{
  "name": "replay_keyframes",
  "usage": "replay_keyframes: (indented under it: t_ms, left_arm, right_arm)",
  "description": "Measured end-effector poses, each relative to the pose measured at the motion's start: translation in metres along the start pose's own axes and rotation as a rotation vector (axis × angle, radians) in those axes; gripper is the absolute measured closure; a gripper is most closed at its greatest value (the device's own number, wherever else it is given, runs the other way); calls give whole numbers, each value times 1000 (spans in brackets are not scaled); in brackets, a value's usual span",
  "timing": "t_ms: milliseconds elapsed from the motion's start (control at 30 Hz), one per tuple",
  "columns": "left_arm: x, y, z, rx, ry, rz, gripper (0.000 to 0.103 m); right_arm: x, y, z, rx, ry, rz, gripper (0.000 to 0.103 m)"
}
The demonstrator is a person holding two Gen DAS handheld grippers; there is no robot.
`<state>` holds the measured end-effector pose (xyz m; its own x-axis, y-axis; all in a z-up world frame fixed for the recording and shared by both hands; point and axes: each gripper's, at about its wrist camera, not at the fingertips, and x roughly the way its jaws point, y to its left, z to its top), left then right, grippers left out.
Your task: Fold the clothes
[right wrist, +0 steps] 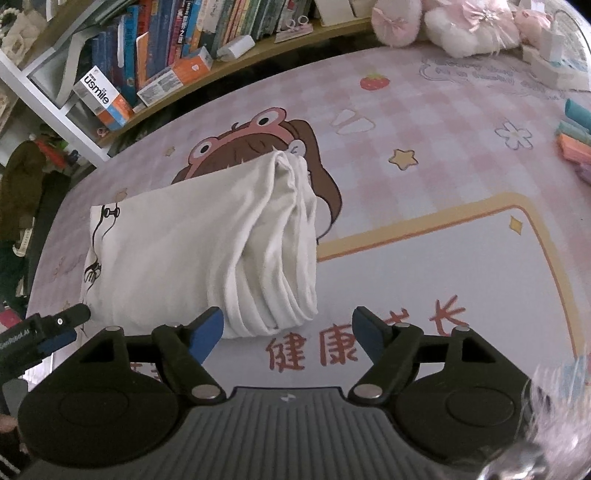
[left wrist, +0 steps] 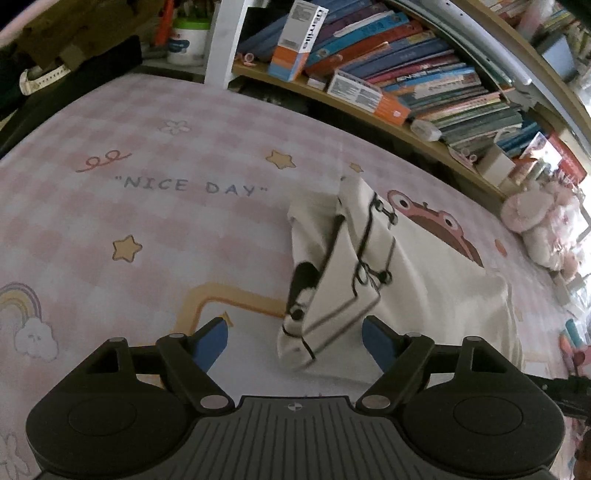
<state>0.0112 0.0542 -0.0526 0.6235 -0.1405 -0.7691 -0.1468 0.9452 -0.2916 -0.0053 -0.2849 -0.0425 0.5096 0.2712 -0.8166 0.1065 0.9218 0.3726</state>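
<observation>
On the pink checked cartoon-print bed sheet [right wrist: 424, 122] lies the folded white cotton garment with black line print [right wrist: 192, 254], a thick bundle, roughly mid-bed, covering part of the printed frog-hat girl figure [right wrist: 258, 136]. Right wrist view: garment's bunched, layered hem end faces the camera, folds stacked at its right side; black drawing shows at its far left edge. Right gripper [right wrist: 288, 328] with black arms and blue fingertips [right wrist: 207, 332] spread wide, holding nothing; left fingertip sits just at the garment's near edge, contact not clear; right fingertip over bare sheet with red Chinese characters [right wrist: 314, 350]. Tip of the other gripper visible at lower left, next to the garment's corner.

Left wrist view: left gripper [left wrist: 295, 339] also spread wide, empty, blue pads on either side of the garment's [left wrist: 424, 280] narrow near end; whether they touch the cloth, cannot tell. A folded flap with black stripes and print rises off the bundle here, blurred. "NICE DAY" lettering [left wrist: 192, 184] on the sheet, well left of the garment.

Behind the bed: long wooden shelf packed with books [left wrist: 424, 77], an orange-and-white "usmile" box [right wrist: 103, 99] leaning there. Pink and white plush toys [right wrist: 461, 26] at the bed's far corner. Stack of pastel folded items [right wrist: 576, 133] at the right edge of the sheet.
</observation>
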Motion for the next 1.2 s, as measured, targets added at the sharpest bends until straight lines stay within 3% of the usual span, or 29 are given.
replay_keyframes:
  t_ms: [233, 400, 567, 733, 767, 800, 867, 1033, 1200]
  left_arm:
    - [15, 0, 10, 8, 32, -21, 21]
    - [26, 6, 15, -43, 69, -54, 21]
    - [33, 10, 25, -66, 77, -78, 21]
    - [41, 12, 37, -110, 96, -107, 23]
    - [43, 12, 39, -120, 99, -115, 29]
    - [45, 12, 41, -134, 104, -126, 42]
    - [51, 11, 42, -169, 129, -161, 65]
    - [45, -3, 42, -116, 115, -156, 84]
    - [25, -43, 35, 138, 28, -71, 86]
  right_arm:
    - [7, 5, 9, -1, 1, 4, 27]
    - [15, 5, 19, 20, 8, 29, 27]
    - [28, -3, 33, 109, 29, 71, 27]
    - [40, -10, 45, 188, 52, 118, 35]
    - [41, -10, 47, 194, 52, 119, 39]
    - [43, -10, 49, 195, 55, 118, 48]
    - [45, -8, 50, 189, 57, 120, 55]
    - [37, 8, 50, 76, -6, 103, 81]
    - [17, 48, 42, -238, -129, 49, 83]
